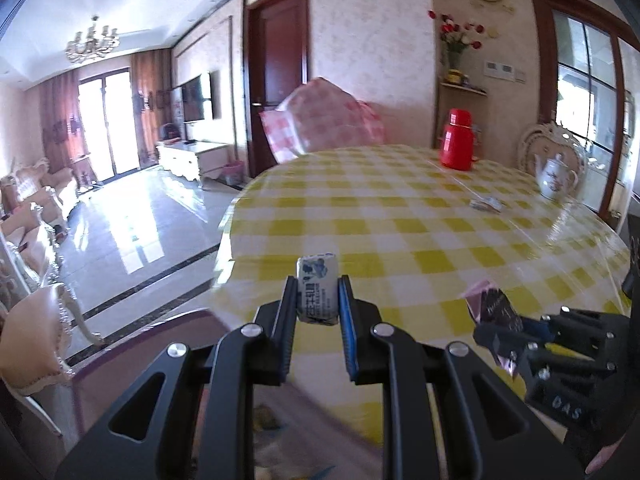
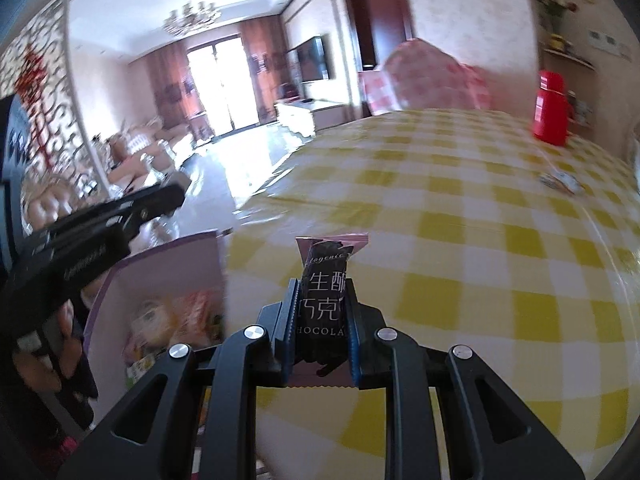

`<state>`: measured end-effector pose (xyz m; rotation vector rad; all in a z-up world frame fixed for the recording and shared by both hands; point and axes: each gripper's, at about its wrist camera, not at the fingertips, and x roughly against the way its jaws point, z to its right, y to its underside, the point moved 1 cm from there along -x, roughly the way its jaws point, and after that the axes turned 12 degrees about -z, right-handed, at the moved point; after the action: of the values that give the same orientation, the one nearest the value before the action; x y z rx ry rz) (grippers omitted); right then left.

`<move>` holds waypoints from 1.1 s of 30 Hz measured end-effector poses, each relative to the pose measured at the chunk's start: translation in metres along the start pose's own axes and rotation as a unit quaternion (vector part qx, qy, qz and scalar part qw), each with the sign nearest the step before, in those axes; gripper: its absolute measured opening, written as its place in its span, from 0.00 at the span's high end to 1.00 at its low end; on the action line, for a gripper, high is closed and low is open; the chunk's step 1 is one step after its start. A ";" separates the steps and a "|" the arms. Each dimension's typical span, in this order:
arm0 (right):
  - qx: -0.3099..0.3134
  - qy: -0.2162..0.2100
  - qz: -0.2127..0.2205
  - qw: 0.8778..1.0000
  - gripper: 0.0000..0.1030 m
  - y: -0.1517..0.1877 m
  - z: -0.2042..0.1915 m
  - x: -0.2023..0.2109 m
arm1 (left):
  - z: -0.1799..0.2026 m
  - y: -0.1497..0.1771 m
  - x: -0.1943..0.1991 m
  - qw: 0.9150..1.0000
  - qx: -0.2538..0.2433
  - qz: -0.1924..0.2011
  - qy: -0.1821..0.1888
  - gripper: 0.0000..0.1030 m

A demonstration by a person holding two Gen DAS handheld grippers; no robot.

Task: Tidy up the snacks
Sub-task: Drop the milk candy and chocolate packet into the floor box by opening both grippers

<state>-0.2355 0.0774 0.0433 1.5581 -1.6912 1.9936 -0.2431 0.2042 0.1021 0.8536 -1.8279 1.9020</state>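
A white-and-blue wrapped snack (image 1: pixel 317 289) is clamped in the left hand-held gripper (image 1: pixel 318 300) at lower centre and a dark chocolate bar (image 2: pixel 323 300) in the right hand-held gripper (image 2: pixel 322 312), both over the checked counter (image 1: pixel 440 232), while the purple box (image 2: pixel 168 280) at lower left is blurred, its contents unreadable.

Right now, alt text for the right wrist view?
The right gripper is shut on a dark chocolate packet over a yellow checked table. Lower left sits a purple box of snacks, with the left gripper above it.
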 end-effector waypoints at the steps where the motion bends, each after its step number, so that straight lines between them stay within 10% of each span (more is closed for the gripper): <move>1: 0.013 -0.005 -0.004 1.000 0.80 0.000 -0.011 -0.003 | -0.008 0.002 0.001 1.000 0.003 -0.002 -0.007 0.80; 22: 0.165 -0.141 -0.071 0.974 0.77 0.030 -0.132 -0.045 | -0.105 0.020 -0.011 0.990 0.062 -0.061 -0.115 0.80; 23: 0.166 -0.145 -0.064 0.973 0.75 0.030 -0.131 -0.041 | -0.106 0.020 -0.011 0.989 0.065 -0.061 -0.119 0.74; 26: 0.147 -0.148 -0.030 0.978 0.63 0.022 -0.113 -0.023 | -0.116 0.017 0.000 0.981 0.110 -0.032 -0.157 0.10; 33: 0.042 -0.082 0.036 0.995 0.54 0.000 -0.014 0.021 | -0.089 0.001 0.027 0.979 0.133 0.022 -0.155 0.02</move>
<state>-0.2540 0.0783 0.0607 1.7566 -1.7674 2.0470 -0.2788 0.2881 0.1207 1.2722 -1.7943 2.1773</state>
